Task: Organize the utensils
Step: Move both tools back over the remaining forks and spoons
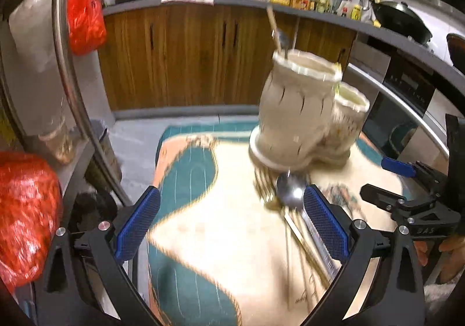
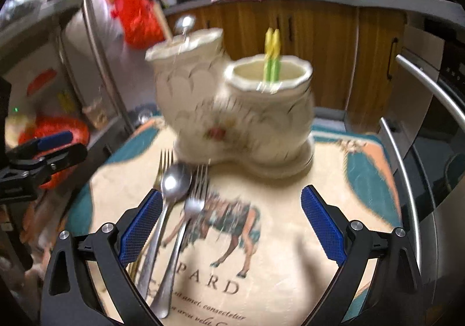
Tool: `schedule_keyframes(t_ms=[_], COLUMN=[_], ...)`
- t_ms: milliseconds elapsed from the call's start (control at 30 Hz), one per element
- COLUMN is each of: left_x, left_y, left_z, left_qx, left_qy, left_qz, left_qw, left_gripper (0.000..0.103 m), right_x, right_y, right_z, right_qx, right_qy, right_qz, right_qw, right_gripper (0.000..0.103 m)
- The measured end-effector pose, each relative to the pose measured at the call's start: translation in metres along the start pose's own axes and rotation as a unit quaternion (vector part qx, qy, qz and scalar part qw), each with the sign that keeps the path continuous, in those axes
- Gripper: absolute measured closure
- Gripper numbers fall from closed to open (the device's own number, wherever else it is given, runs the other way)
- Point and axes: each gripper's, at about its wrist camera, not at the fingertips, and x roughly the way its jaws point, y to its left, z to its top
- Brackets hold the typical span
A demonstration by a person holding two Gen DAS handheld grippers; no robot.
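Observation:
A cream ceramic two-pot utensil holder [image 2: 232,116] stands at the far side of a patterned cloth; it also shows in the left wrist view [image 1: 302,113]. Its taller pot holds a spoon [image 2: 186,25] and a wooden stick, its lower pot two yellow-green utensils [image 2: 272,55]. A loose spoon [image 2: 174,183] and forks [image 2: 197,195] lie on the cloth in front of it; in the left wrist view the loose spoon [image 1: 290,189] lies by my left gripper's right finger. My left gripper [image 1: 232,215] is open and empty. My right gripper [image 2: 232,224] is open and empty, with the utensils by its left finger.
The cloth [image 2: 261,238] covers a small table with a curved metal rail [image 2: 412,195]. Wooden kitchen cabinets [image 1: 186,58] and a cluttered counter stand behind. Red plastic bags [image 1: 26,209] hang and sit at the left. An oven front [image 1: 407,93] is at the right.

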Motion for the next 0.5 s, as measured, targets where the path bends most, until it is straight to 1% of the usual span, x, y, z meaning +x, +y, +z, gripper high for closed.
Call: schedule_keyframes(t_ms=[67, 133, 200, 233, 300, 400, 433, 500], left_x=[0.006, 0.009, 0.012, 0.014, 0.015, 0.016, 0.016, 0.015], left_y=[0.001, 0.001, 0.0, 0.0, -0.001, -0.002, -0.002, -0.003], left_z=[-0.011, -0.019, -0.025, -0.028, -0.031, -0.033, -0.033, -0.034], left_qx=[-0.004, -0.004, -0.003, -0.004, -0.005, -0.005, -0.004, -0.001], left_qy=[0.018, 0.025, 0.032, 0.036, 0.04, 0.042, 0.041, 0.04], left_qz=[0.002, 0.005, 0.009, 0.01, 0.007, 0.007, 0.006, 0.007], left_qw=[0.9998, 0.9997, 0.9995, 0.9993, 0.9991, 0.9991, 0.9991, 0.9992], left_gripper=[0.006, 0.006, 0.006, 0.006, 0.006, 0.006, 0.006, 0.006], right_x=[0.007, 0.014, 0.018, 0.02, 0.023, 0.027, 0.028, 0.031], right_y=[0.005, 0.01, 0.015, 0.018, 0.023, 0.03, 0.032, 0.036], right_z=[-0.004, -0.009, -0.01, -0.012, -0.014, -0.015, -0.016, -0.017], right_qx=[-0.003, -0.009, -0.014, -0.016, -0.023, -0.03, -0.032, -0.034], right_qy=[0.017, 0.031, 0.042, 0.047, 0.058, 0.07, 0.074, 0.082], right_qz=[-0.002, -0.003, -0.004, -0.003, -0.004, -0.003, -0.001, 0.004], right_qw=[1.0, 0.999, 0.999, 0.999, 0.998, 0.997, 0.997, 0.996], right_gripper=[0.008, 0.008, 0.011, 0.014, 0.03, 0.047, 0.05, 0.06])
